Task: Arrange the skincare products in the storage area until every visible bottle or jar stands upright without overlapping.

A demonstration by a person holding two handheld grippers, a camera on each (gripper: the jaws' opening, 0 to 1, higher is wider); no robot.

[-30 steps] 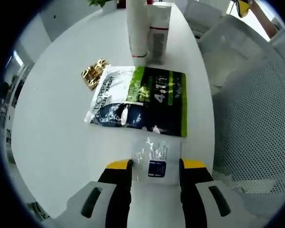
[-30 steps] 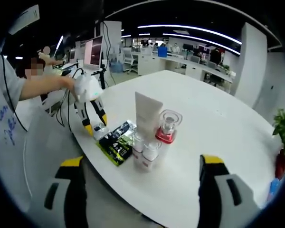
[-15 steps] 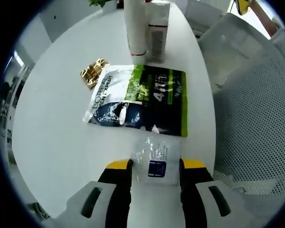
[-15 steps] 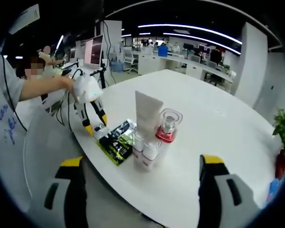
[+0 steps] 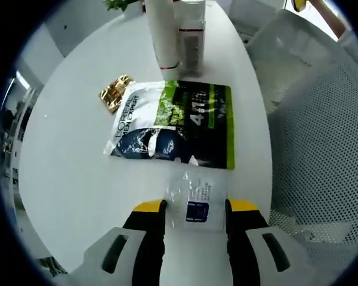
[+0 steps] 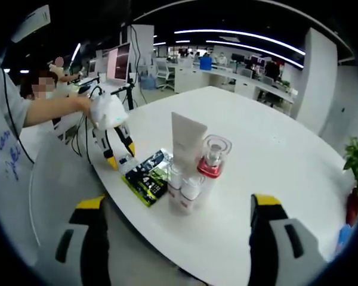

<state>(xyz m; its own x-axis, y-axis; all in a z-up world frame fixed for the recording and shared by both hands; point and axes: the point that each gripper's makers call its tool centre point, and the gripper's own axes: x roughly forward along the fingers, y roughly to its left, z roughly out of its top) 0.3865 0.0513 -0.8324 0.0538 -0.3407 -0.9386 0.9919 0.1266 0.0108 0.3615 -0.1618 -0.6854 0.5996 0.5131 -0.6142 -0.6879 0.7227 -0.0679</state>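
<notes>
Left gripper view has the left tool closed on a small clear sachet at the near edge of the white worktop. Just beyond it lies a flat black-and-green sachet, a gold wrapped piece beside it. Farther on stand a white tube and a boxed bottle, upright and touching. Right gripper view shows the right tool spread wide, holding nothing, off the worktop's edge.

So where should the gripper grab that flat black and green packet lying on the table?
Probably by its near short edge. The black and green packet lies flat on the white table, so there is no body to pinch. Its end towards the left gripper looks freest; a gold item sits by its far corner and the upright white tube stands beyond. That gripper already holds a small clear sachet.
</notes>
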